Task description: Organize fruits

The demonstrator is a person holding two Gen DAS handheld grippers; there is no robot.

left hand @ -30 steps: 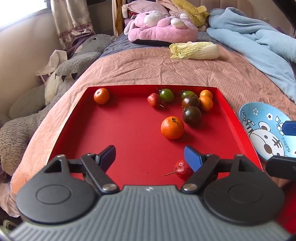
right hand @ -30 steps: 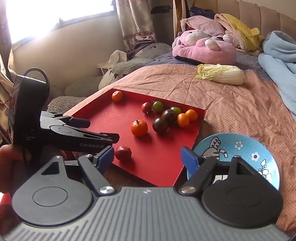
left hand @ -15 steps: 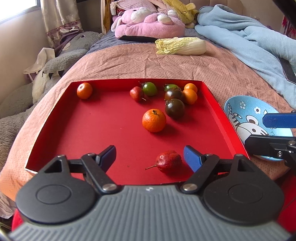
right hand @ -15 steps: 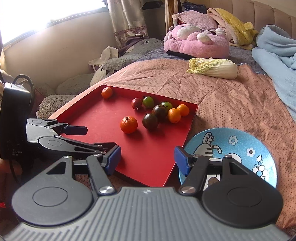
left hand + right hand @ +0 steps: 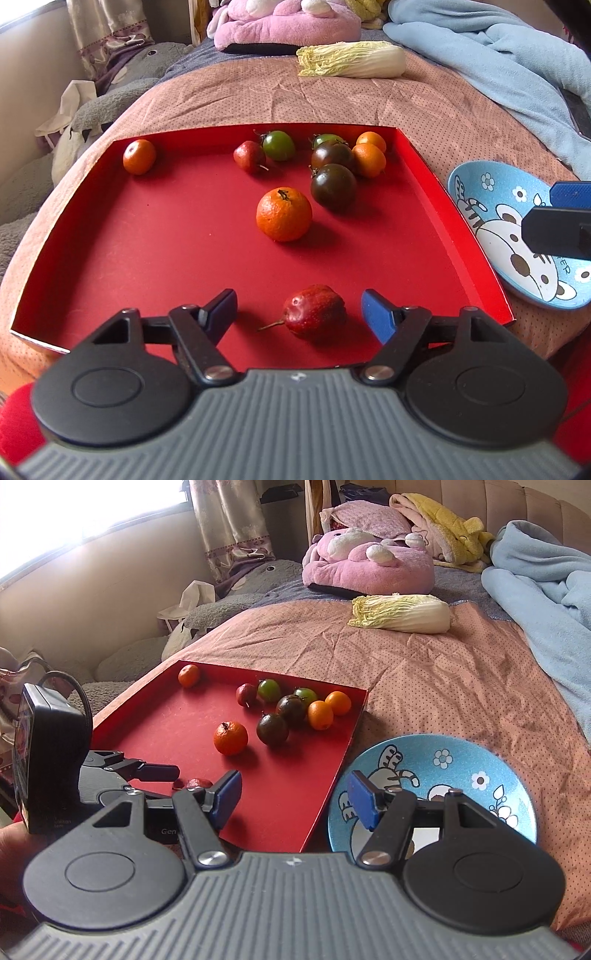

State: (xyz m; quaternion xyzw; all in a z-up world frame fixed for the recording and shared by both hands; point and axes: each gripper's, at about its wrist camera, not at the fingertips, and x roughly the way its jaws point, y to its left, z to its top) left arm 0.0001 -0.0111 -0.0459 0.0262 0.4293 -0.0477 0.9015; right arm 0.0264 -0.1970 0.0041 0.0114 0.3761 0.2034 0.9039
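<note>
A red tray (image 5: pixel 147 236) on the bed holds several fruits: an orange (image 5: pixel 283 214), dark tomatoes (image 5: pixel 333 184), green tomatoes (image 5: pixel 279 145), small oranges (image 5: pixel 368 159) and a small red fruit with a stem (image 5: pixel 314 312) near the front edge. My left gripper (image 5: pixel 298 312) is open, its fingers either side of that red fruit without touching it. My right gripper (image 5: pixel 293 794) is open and empty, over the tray's right edge (image 5: pixel 338 771) beside the blue cartoon plate (image 5: pixel 461 775). The red fruit (image 5: pixel 197 783) shows partly behind my right finger.
The blue plate (image 5: pixel 498 221) lies right of the tray on the pink bedspread. A napa cabbage (image 5: pixel 351 59), a pink plush (image 5: pixel 284 22) and a light blue blanket (image 5: pixel 498 62) lie further back. Grey plush toys (image 5: pixel 221 605) lie to the left.
My left gripper has pulled back and lowered, so the small red fruit now sits between its open fingers. My right gripper has drifted slightly toward the tray's right edge, with its fingers a little closer together.
</note>
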